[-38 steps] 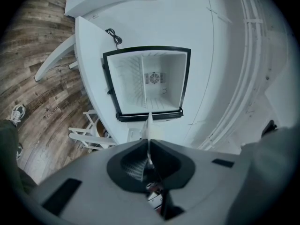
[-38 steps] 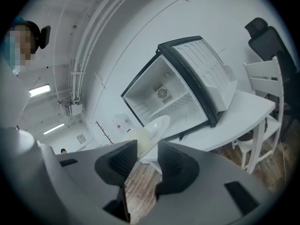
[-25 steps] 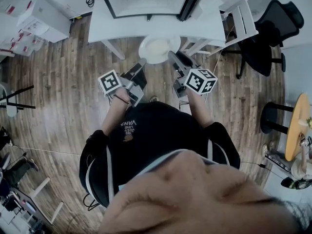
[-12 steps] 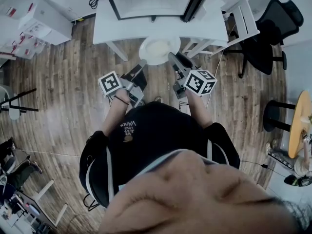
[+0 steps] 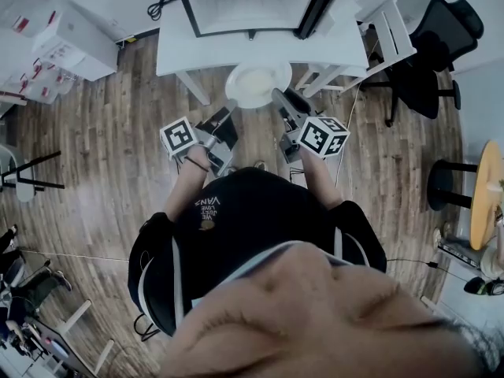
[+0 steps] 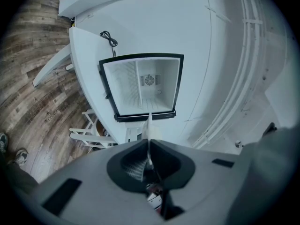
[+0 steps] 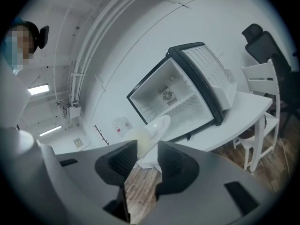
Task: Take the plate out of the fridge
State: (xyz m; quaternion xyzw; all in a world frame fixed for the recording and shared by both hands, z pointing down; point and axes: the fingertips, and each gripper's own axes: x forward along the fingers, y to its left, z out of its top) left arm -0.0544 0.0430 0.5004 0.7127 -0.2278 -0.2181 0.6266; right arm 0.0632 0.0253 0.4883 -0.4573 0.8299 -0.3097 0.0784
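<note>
White plate outside the open fridge, pinched in my left jaws

Pale wood-plank floor (image 5: 102,140) runs under a white table (image 5: 177,46), on which stands the small black-framed fridge (image 5: 185,6) with its white inside bare and its door (image 5: 321,2) swung right. The round white plate (image 5: 257,83) hangs in front of the fridge, over the table's front edge. My left gripper (image 5: 230,102) is clenched on its rim, the plate edge-on between the pads. My right gripper (image 5: 277,95) has its jaws apart, the plate's other edge just ahead of the gap; I cannot tell whether it touches. A white slatted chair (image 5: 390,30) is tucked at the table's right. Beyond it is a black office chair (image 5: 437,61), and white boxes (image 5: 71,42) sit far left. A coiled black cable (image 5: 161,5) lies on the table beside the fridge.
</note>
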